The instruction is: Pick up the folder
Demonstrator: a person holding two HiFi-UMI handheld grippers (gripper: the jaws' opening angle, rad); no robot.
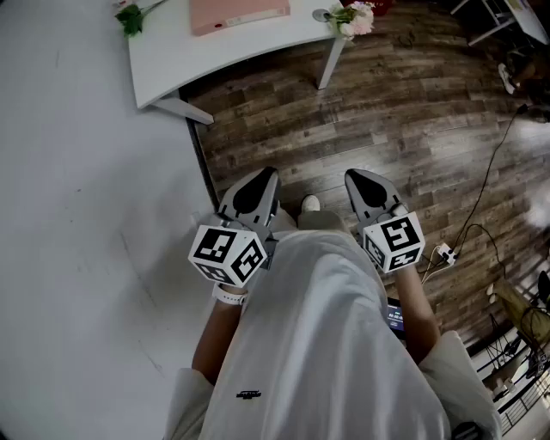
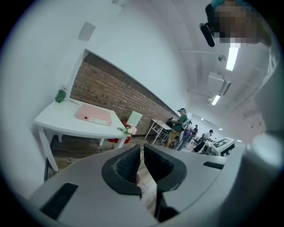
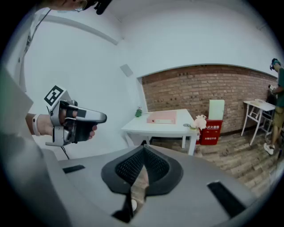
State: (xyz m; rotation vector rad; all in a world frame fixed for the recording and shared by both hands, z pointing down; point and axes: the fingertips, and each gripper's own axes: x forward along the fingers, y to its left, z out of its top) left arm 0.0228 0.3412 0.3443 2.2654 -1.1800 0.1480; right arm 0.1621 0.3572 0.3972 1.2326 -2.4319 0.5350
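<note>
**Folder waits on the desk, both grippers far back and empty**

From the head view, the pink folder (image 1: 238, 15) lies flat near the middle of the white desk (image 1: 163, 60). It is straight ahead of the person and well apart from both grippers. Its long side runs left to right, along the desk's long edge. The left gripper (image 1: 258, 185) lines up with it better than the right gripper (image 1: 365, 187), so I think the left one is a bit nearer. Only wooden floor (image 1: 387, 103) lies between. A green plant (image 1: 131, 17) sits at the desk's left corner and some pale flowers (image 1: 354, 19) at its right corner, both away from the folder.

In the left gripper view, the jaws are all but pressed together with nothing in them. The folder (image 2: 93, 115) is up and to the left of them, its white-labelled long edge facing this way. People (image 2: 182, 128) stand far off by other tables.

In the right gripper view, the jaws are closed tight on nothing. The folder (image 3: 162, 117) is straight ahead on the desk, with a red box (image 3: 211, 131) past the flowers corner. To get the folder, I think the person must first walk up to the desk and spread the jaws.
</note>
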